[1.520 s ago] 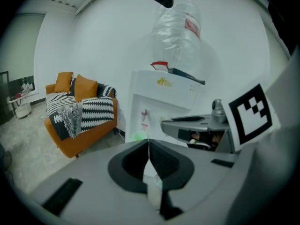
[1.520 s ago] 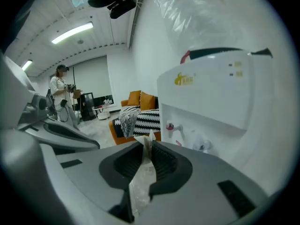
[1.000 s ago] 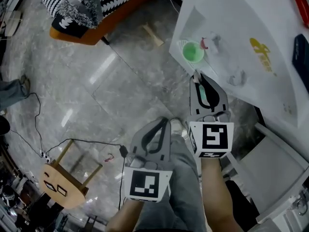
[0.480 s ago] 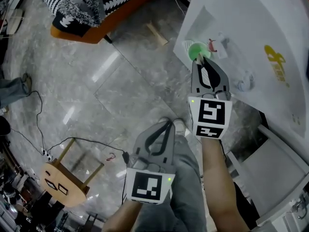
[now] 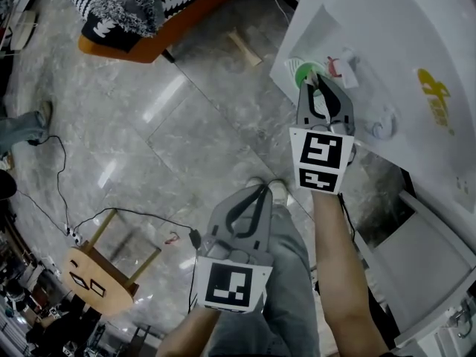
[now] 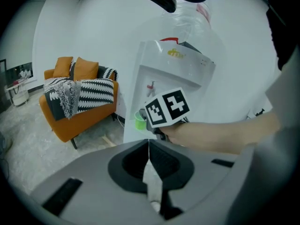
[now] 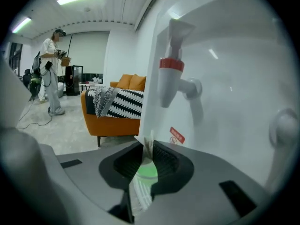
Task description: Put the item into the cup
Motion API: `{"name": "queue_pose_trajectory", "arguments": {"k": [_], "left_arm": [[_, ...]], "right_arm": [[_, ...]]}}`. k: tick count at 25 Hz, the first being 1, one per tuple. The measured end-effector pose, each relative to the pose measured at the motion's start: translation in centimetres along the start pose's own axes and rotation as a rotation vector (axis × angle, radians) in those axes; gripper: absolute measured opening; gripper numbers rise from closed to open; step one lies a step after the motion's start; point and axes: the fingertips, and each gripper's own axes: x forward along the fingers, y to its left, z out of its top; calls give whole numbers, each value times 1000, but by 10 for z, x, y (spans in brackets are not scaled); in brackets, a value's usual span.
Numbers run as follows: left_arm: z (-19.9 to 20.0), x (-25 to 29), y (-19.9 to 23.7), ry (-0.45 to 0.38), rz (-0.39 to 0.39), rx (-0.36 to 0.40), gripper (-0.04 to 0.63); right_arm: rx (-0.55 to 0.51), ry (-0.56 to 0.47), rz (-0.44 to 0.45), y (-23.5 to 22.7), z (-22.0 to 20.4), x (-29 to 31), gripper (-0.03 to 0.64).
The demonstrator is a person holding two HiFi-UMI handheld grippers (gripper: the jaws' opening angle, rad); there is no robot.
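A green cup (image 5: pixel 300 74) stands on the drip tray of a white water dispenser (image 5: pixel 394 36), under its red tap (image 7: pixel 169 64). My right gripper (image 5: pixel 312 77) reaches over the cup's rim and is shut on a small thin pale item (image 7: pixel 149 144) pinched at its tips. In the right gripper view the cup (image 7: pixel 148 170) glows green just below the jaws. My left gripper (image 5: pixel 255 190) hangs low over the floor by the person's legs, shut and empty. From the left gripper view, the cup (image 6: pixel 139 120) shows beside the right gripper's marker cube (image 6: pixel 168 108).
An orange sofa (image 5: pixel 141 39) with a black-and-white throw stands at the back left. A round wooden stool (image 5: pixel 97 281) and cables lie on the grey marble floor. A second tap (image 7: pixel 281 125) is to the right. A person (image 7: pixel 51 69) stands far off.
My right gripper has moved forward from short of the dispenser to over the green cup. The left gripper has stayed low and shut.
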Motion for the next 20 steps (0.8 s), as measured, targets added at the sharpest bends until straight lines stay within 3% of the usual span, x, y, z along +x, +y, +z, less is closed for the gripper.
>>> {"name": "queue_pose_trajectory", "arguments": {"k": [6, 10, 16, 20], "left_arm": [[5, -4, -8, -44, -51, -4, 14], [2, -6, -9, -36, -51, -2, 14], [4, -8, -5, -42, -43, -61, 14], [14, -17, -1, -57, -22, -46, 14]], "right_arm": [[20, -27, 4, 0, 2, -3, 143], [21, -54, -2, 3, 6, -11, 149], [30, -94, 28, 11, 13, -26, 34], [58, -108, 65, 17, 24, -47, 15]]}}
